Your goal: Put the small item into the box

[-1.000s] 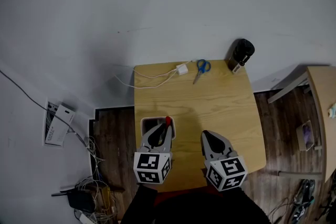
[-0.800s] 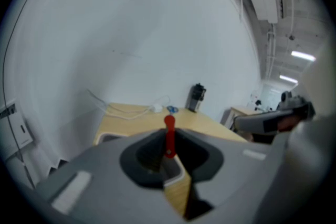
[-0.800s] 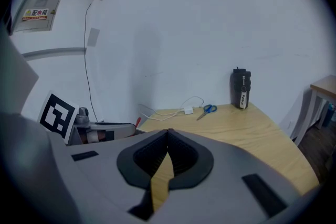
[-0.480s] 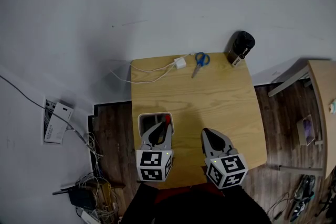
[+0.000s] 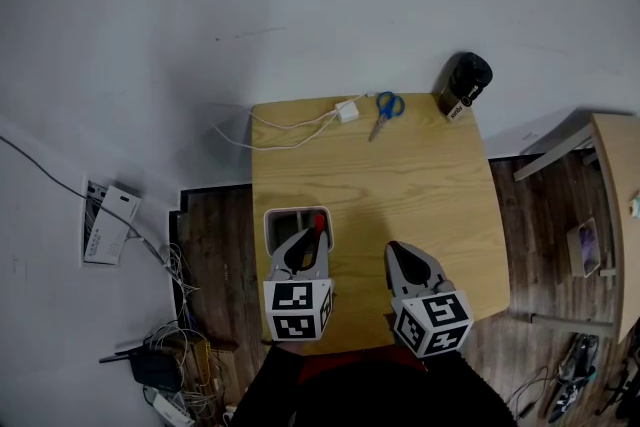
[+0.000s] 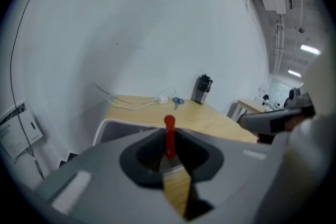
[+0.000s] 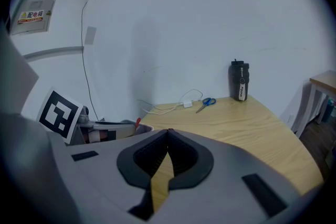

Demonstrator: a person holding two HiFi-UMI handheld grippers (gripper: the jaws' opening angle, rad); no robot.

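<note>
My left gripper (image 5: pixel 318 233) (image 6: pixel 169 140) is shut on a small red item (image 5: pixel 320 223) (image 6: pixel 169 137), a thin stick with a round end poking up past the jaw tips. It hangs over the near right corner of the white box (image 5: pixel 278 218) (image 6: pixel 116 127), which stands at the table's front left. My right gripper (image 5: pixel 394 252) (image 7: pixel 168 132) is shut with nothing in it, to the right of the box above the bare wooden table (image 5: pixel 420 190). The inside of the box is mostly hidden by the left gripper.
At the table's far edge lie a white charger with its cable (image 5: pixel 347 110), blue-handled scissors (image 5: pixel 384 111) and a black bottle (image 5: pixel 464 83). Another table (image 5: pixel 612 185) stands to the right. Cables and a power strip (image 5: pixel 165 370) clutter the floor at the left.
The view has shifted slightly, so the table sits a little higher and to the right in the picture. Both grippers hold nearly the same places, the left still over the box.
</note>
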